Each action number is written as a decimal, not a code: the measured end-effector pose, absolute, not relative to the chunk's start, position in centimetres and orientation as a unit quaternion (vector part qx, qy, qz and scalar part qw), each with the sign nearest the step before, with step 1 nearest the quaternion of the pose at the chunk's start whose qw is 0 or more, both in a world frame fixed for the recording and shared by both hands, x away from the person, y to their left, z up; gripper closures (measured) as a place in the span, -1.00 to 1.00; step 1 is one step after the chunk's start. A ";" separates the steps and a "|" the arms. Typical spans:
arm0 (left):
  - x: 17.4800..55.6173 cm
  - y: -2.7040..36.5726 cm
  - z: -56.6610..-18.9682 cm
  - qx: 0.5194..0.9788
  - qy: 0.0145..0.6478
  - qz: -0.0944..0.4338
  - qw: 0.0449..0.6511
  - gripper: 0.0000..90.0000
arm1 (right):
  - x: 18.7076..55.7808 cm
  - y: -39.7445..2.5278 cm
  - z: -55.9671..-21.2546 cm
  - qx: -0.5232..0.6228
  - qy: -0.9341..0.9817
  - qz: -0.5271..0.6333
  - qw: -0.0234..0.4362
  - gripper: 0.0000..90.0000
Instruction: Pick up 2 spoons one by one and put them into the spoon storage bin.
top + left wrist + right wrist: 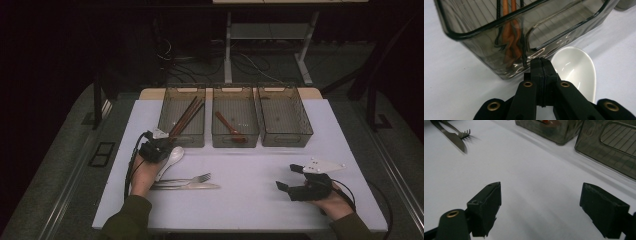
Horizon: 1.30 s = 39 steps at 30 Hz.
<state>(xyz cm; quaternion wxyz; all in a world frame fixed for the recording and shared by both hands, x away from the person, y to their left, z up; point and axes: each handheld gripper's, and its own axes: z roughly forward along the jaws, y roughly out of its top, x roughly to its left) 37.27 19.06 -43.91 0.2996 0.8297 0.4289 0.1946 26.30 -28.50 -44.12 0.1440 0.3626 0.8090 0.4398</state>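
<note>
My left gripper (165,145) is shut with nothing between its jaws, its tip (541,63) close to the front wall of the left bin (182,141). A white spoon (173,157) lies on the table just right of that gripper; its bowl (577,71) sits beside the shut jaws. The left bin (484,27) holds brown chopsticks (187,116). A fork (192,178) and a knife (192,186) lie side by side in front of the spoon. My right gripper (288,177) rests open low over bare table at the right, jaws wide apart (540,207).
Three clear grey bins stand in a row at the back of the white table (250,200). The middle bin (235,140) holds a red-brown spoon (229,127); the right bin (285,141) shows nothing inside. Fork (464,133) and knife (451,137) lie far left of the right gripper.
</note>
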 end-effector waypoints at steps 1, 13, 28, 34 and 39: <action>37.3 18.9 -43.9 0.830 0.427 0.193 0.303 0.98 | 26.3 -28.5 -44.1 0.362 0.809 0.439 0.144 -0.61; 37.5 17.4 -44.1 0.853 0.389 0.163 0.307 0.98 | 26.3 -28.4 -44.1 0.360 0.811 0.438 0.144 -0.61; 37.1 16.3 -43.9 0.863 0.357 0.141 0.328 0.98 | 26.3 -28.4 -44.1 0.358 0.811 0.439 0.146 -0.61; 36.4 17.6 -43.0 0.846 0.362 0.147 0.362 0.66 | 26.2 -28.3 -44.1 0.357 0.813 0.437 0.145 -0.61; 35.7 18.0 -42.9 0.842 0.351 0.110 0.395 0.22 | 26.3 -28.3 -44.2 0.355 0.815 0.434 0.146 -0.61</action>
